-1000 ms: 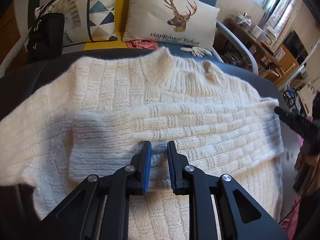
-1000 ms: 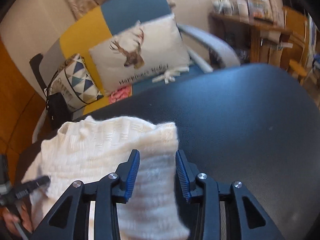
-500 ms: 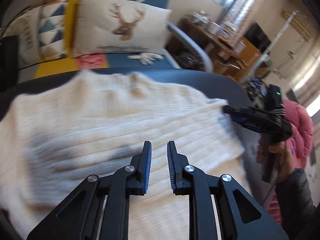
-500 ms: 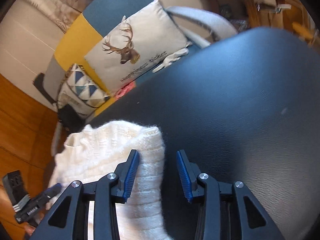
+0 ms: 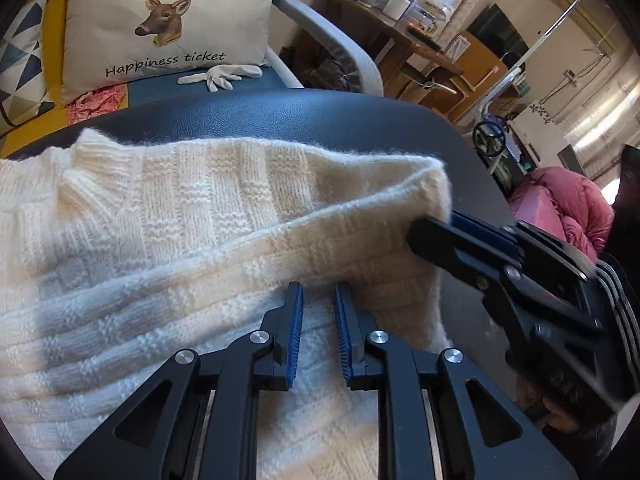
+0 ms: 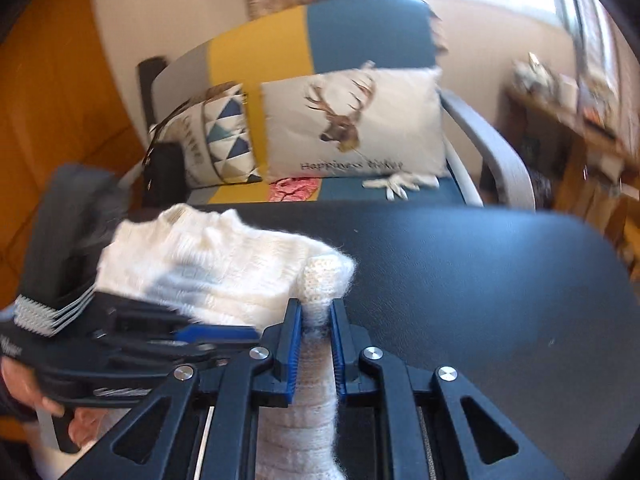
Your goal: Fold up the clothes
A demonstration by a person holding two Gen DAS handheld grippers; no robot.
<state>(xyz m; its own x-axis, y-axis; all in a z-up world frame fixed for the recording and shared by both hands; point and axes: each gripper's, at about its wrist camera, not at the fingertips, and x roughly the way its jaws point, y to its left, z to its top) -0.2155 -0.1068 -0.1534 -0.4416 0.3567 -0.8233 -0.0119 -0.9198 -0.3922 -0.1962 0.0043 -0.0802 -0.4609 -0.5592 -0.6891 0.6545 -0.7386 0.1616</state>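
A cream knitted sweater lies on the dark table, one sleeve folded across its body. My left gripper hovers over the sweater near its right edge. Its jaws stand a narrow gap apart with nothing pinched between them. My right gripper comes in from the right at that edge. In the right wrist view the right gripper is closing its jaws, and the pads press a bunched fold of the sweater. The left gripper sits just to its left, held by a hand.
Behind the table stands a yellow and blue armchair with a deer pillow, a white glove, a pink cloth and a black bag. A pink jacket and cluttered wooden shelves are on the right. Bare tabletop lies right of the sweater.
My left gripper has slid right across the sweater to its right edge. My right gripper has rolled, and its jaws have gone from wide apart to pressing on the sweater's edge.
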